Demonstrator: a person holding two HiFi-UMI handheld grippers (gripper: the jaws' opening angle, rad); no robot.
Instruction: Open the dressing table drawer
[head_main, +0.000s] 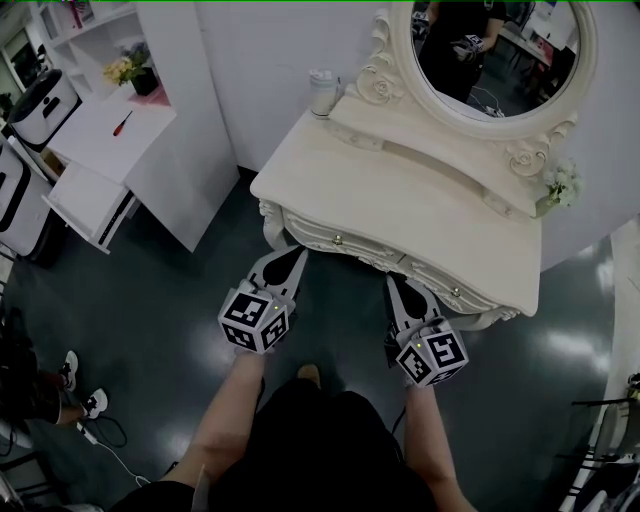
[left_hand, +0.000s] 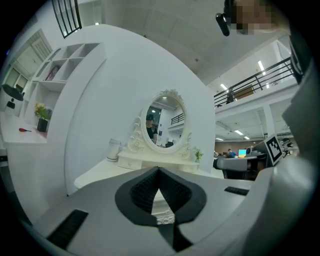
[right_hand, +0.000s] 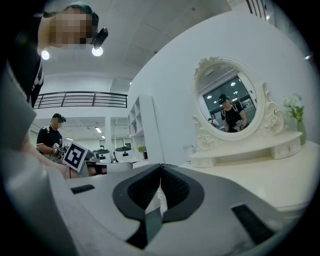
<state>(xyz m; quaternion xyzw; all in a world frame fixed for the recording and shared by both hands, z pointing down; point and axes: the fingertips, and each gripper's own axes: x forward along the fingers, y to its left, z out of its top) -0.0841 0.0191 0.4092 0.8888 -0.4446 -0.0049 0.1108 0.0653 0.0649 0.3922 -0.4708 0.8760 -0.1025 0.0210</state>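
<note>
The cream dressing table with its oval mirror stands ahead of me. Its carved front carries two drawers, each with a small knob: a left knob and a right knob. My left gripper is shut and empty, its tips just short of the left drawer front. My right gripper also looks shut and empty, close to the front between the knobs. In the left gripper view the gripper points level at the table. In the right gripper view the gripper sits beside the tabletop.
A white jar stands at the table's back left corner, and a small flower sprig beside the mirror. A white shelf unit with a red screwdriver is at the left. Another person's shoes show on the dark floor.
</note>
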